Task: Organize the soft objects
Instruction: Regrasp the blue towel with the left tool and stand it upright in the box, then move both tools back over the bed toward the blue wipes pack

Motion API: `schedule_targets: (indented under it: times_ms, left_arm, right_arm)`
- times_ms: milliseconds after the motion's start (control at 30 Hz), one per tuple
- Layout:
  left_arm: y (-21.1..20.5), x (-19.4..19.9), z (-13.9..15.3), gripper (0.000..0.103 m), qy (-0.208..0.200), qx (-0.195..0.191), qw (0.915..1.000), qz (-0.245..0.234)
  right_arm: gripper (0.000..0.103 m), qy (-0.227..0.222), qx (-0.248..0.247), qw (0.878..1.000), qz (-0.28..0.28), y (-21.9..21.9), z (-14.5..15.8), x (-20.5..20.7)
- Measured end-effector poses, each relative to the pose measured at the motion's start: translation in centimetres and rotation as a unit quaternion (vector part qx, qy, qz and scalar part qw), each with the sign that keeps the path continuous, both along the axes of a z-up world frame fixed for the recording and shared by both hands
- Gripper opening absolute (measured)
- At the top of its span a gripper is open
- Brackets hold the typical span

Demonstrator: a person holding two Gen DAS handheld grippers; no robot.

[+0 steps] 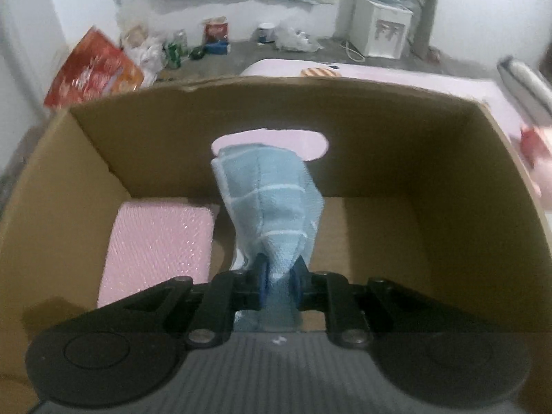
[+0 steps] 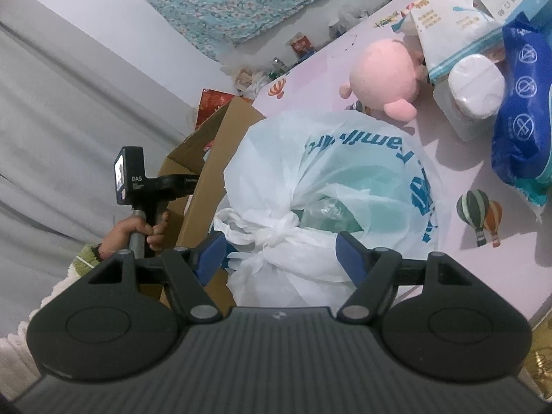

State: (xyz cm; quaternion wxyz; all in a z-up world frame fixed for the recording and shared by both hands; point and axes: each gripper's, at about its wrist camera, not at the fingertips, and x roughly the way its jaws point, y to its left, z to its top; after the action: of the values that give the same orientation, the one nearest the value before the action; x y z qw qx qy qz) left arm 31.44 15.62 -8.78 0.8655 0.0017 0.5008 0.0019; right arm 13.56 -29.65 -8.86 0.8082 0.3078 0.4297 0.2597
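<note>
The left tongs point(image 1: 278, 277) were clamped narrow on the bunched end of a light blue checked cloth point(image 1: 267, 203), which stood up and forward from the pads, over the inside of an open cardboard box point(image 1: 379, 127). A pink padded sheet point(image 1: 158, 245) already lay flat on the box floor to the left, just beside the cloth. The likeliest trouble was that the cloth, gripped only by a pinch of its fabric, would flop or unfold on release and end up draped over the pink sheet or caught on the box wall instead of lying neatly in the bare right part of the floor. Fabric could also stay snagged between the pads if they opened too little. The right tongs point(image 2: 280, 253) stood wide, one blue pad on either side of the knotted neck of a white plastic bag point(image 2: 331, 186) that sat just beside the box on a pink bed sheet point(image 2: 448, 158); the pads did not appear to press on it. Closing on that thin, slippery film could tear it or let it slide free, and lifting by the knot might tip the bag against the pink plush toy point(image 2: 383, 76) just behind it.
</note>
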Motion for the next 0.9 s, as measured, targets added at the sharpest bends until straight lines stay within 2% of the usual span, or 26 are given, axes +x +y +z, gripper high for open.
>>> schedule_targets:
  times_ms: [133, 167, 200, 267, 500, 633, 767, 900]
  left_arm:
    - [0.7, 0.1, 0.0, 0.027, 0.001, -0.017, 0.9997, 0.015]
    - [0.7, -0.1, -0.1, 0.037, 0.002, -0.019, 0.9997, 0.015]
    - [0.8, -0.1, 0.0, 0.052, 0.004, -0.020, 0.9997, 0.015]
    - [1.0, -0.4, 0.5, 0.062, -0.004, -0.018, 0.9997, 0.018]
    - [1.5, -1.7, 2.5, 0.077, -0.013, -0.025, 0.9990, 0.035]
    - [1.8, -2.5, 4.4, 0.080, -0.025, -0.026, 0.9983, 0.045]
    - [2.2, -4.1, 7.3, 0.081, -0.046, -0.035, 0.9971, 0.049]
    - [0.8, -7.8, 11.4, 0.085, -0.085, -0.030, 0.9954, 0.032]
  right_arm:
    - [0.071, 0.000, 0.001, 1.000, 0.002, 0.1, 0.0, -0.1]
    - [0.071, -0.001, 0.001, 1.000, 0.001, 0.1, 0.1, -0.2]
    - [0.071, -0.001, 0.002, 1.000, 0.000, 0.0, 0.1, -0.2]
    - [0.071, -0.004, 0.004, 1.000, -0.002, -0.3, 0.3, -0.4]
    - [0.073, -0.012, 0.009, 1.000, -0.009, -1.0, 1.0, -1.3]
    - [0.073, -0.019, 0.012, 1.000, -0.013, -1.5, 1.5, -2.1]
    - [0.074, -0.033, 0.013, 0.999, -0.024, -2.6, 2.6, -3.1]
    - [0.077, -0.056, 0.008, 0.997, -0.045, -4.5, 4.0, -4.7]
